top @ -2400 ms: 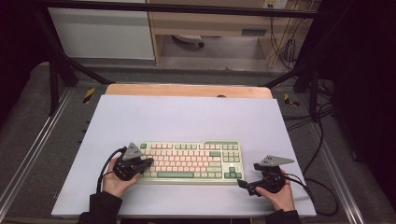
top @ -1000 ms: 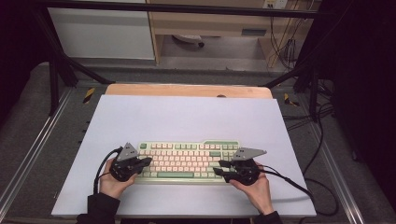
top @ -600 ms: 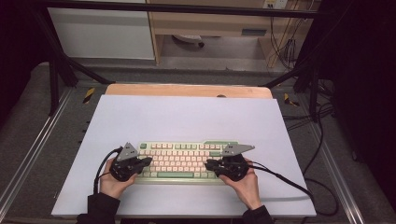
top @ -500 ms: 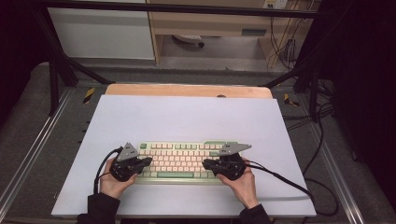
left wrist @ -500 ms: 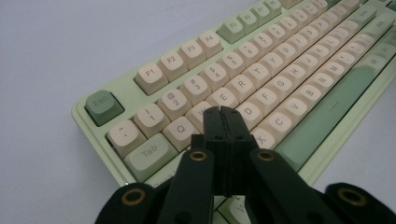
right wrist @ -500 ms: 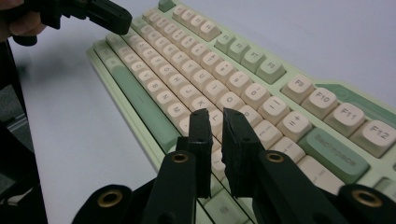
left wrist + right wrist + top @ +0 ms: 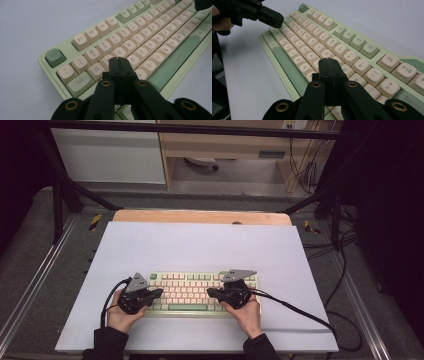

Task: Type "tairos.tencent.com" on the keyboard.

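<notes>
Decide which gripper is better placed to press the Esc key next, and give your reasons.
Left. The left gripper sits shut over the keyboard's left end, near the green Esc key. The right gripper hovers over the right half, farther away.

Left gripper (image 7: 119,60) jaws pressed together, tips hovering over the keyboard (image 7: 140,45) around the W/S keys, just right of Tab (image 7: 79,81).

High view overhead—gripper views close, sharing the keyboard (image 7: 200,292).
</notes>
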A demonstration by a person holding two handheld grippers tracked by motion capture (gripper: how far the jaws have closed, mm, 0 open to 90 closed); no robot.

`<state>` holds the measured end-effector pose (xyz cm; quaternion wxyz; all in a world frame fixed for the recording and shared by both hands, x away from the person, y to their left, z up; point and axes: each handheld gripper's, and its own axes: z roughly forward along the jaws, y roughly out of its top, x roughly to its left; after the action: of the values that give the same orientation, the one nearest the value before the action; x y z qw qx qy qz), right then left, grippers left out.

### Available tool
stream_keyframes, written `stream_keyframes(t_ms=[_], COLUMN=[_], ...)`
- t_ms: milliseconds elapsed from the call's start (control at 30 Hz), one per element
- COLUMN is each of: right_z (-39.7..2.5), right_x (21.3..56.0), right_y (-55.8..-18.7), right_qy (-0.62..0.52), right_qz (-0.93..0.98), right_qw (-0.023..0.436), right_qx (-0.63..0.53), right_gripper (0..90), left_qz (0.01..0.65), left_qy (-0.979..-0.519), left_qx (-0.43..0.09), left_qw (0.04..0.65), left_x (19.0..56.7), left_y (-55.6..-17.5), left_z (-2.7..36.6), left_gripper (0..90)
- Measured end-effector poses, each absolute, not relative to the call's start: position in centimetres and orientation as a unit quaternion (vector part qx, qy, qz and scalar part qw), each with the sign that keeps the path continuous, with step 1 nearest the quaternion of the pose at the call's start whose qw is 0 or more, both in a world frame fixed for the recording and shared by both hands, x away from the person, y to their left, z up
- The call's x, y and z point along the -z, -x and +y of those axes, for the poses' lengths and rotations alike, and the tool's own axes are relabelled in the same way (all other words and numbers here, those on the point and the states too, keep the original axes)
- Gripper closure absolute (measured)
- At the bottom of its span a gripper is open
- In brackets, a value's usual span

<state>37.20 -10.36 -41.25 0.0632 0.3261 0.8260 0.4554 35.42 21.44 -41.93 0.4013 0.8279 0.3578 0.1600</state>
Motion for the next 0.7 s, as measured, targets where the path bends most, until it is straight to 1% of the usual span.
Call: stream_keyframes(t_ms=[400,700], right_z=[-7.9,-7.5], right_x=[42.4,43.0], right_y=[-38.5,-39.2], right_qy=[-0.332,-0.342], right_qz=[0.832,0.833], right_qw=[0.08,0.083], right_qx=[-0.437,-0.427], right_gripper=[90.0,90.0], left_qz=[0.357,0.357], left_qy=[-0.828,-0.828], left_qx=[-0.16,-0.161], left_qw=[0.401,0.401], left_x=[41.9,41.9], left_y=[-35.4,-35.4], left_z=[21.4,21.5], left_gripper=[89.8,89.8])
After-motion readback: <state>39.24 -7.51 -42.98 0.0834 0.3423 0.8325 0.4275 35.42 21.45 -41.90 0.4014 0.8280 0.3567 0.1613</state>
